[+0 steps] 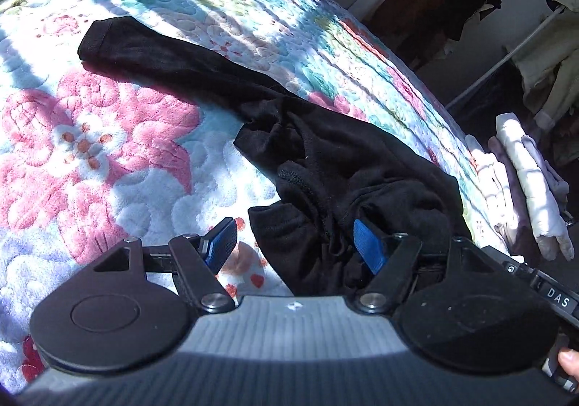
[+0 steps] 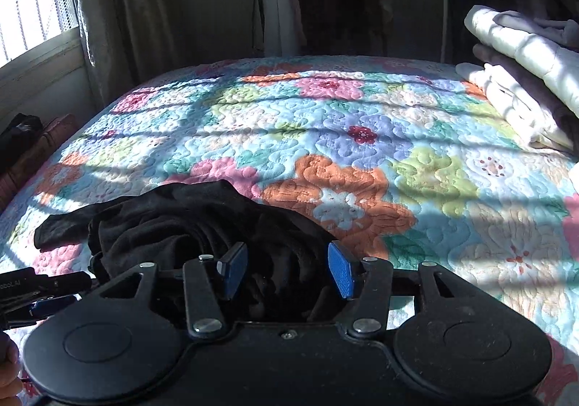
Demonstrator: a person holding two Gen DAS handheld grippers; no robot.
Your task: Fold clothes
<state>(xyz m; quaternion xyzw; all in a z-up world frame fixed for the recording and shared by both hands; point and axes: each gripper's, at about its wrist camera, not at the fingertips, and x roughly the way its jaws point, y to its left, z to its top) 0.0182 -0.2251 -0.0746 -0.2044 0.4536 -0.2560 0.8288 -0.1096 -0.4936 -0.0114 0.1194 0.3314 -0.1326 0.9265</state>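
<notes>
The black garment (image 1: 336,167) lies crumpled on the bed's quilt (image 1: 108,160), one sleeve stretched out, ready for spreading. Both the left tool (image 1: 296,243) and the right tool (image 2: 287,268) stand wide open around its folds, gripping nothing yet.

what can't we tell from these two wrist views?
- Left wrist view: black garment is bunched; its near part is hidden behind the left gripper, so garment type is unclear.
- Right wrist view: right gripper body hides the fabric's near edge.
- Folded pile: cut off by the right frame edge.
</notes>
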